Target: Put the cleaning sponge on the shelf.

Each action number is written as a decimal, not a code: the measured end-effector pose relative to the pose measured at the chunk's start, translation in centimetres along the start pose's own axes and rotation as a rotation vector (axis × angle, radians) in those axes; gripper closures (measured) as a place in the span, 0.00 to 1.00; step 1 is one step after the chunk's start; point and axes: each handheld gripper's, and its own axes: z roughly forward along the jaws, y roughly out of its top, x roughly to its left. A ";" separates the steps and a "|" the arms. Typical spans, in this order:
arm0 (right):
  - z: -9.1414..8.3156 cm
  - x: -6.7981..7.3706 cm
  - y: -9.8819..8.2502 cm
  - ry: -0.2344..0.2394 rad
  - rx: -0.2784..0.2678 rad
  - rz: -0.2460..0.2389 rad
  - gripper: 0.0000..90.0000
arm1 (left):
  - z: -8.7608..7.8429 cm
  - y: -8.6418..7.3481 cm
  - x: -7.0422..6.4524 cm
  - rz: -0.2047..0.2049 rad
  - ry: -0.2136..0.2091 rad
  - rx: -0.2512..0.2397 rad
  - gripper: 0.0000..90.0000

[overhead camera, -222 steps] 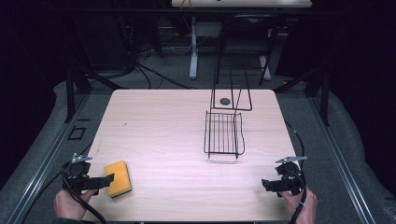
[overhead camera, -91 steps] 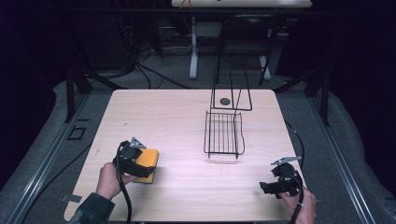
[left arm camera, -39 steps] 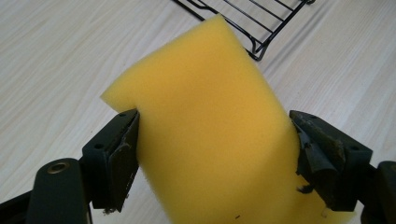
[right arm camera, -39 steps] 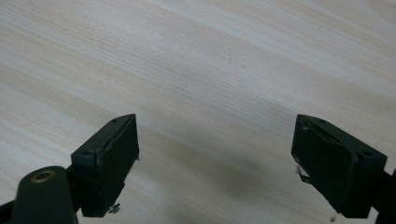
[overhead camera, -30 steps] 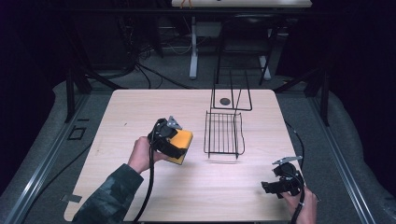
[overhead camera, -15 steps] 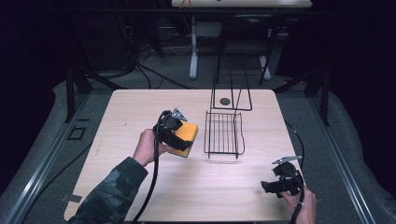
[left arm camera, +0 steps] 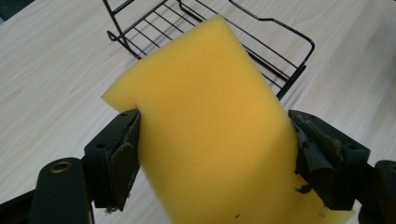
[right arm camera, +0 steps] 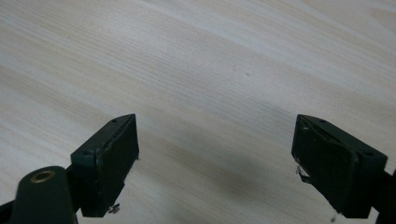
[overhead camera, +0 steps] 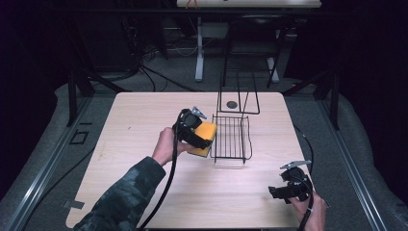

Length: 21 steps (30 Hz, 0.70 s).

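A yellow sponge [overhead camera: 207, 136] is held off the table, with my left gripper [overhead camera: 198, 137] shut on it. In the left gripper view the sponge [left arm camera: 210, 121] is squeezed between both pads [left arm camera: 123, 158], and the jaws have just been closing a little tighter on it. It hangs at the left edge of a black wire rack [overhead camera: 232, 138] lying on the wooden table [overhead camera: 144, 120]. The rack [left arm camera: 280, 44] shows just beyond the sponge. My right gripper [overhead camera: 275, 192] rests low at the table's front right. In its own view that gripper [right arm camera: 215, 154] stands open over bare wood.
An upright black wire frame [overhead camera: 238, 94] stands behind the rack, with a small dark round object [overhead camera: 232, 104] on the table at its foot. A sleeved forearm [overhead camera: 130, 192] crosses the front left of the table. Cables trail from both grippers.
My left gripper has carried the sponge rightwards and a bit farther from the person, up to the rack's left edge. The right gripper has stayed put.
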 end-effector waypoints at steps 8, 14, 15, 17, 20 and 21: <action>0.2 0.3 0.3 0.007 0.005 -0.010 0.16 | 1.3 0.8 0.0 -0.001 -0.008 0.006 0.24; 0.2 0.2 0.1 0.006 0.004 -0.006 0.16 | 2.1 0.8 0.6 -0.024 -0.013 -0.012 0.24; 0.2 0.2 0.1 0.005 0.000 -0.006 0.16 | 2.3 0.8 0.6 -0.027 -0.017 -0.026 0.24; 0.1 0.2 0.2 0.003 -0.006 -0.010 0.16 | 2.6 0.8 0.6 -0.027 -0.020 -0.031 0.24; 0.1 0.3 0.2 0.002 -0.002 -0.013 0.16 | 3.0 0.9 0.5 -0.029 -0.018 -0.036 0.24; 0.1 0.4 0.3 0.002 -0.001 -0.019 0.16 | 3.3 0.9 0.5 -0.033 -0.018 -0.044 0.24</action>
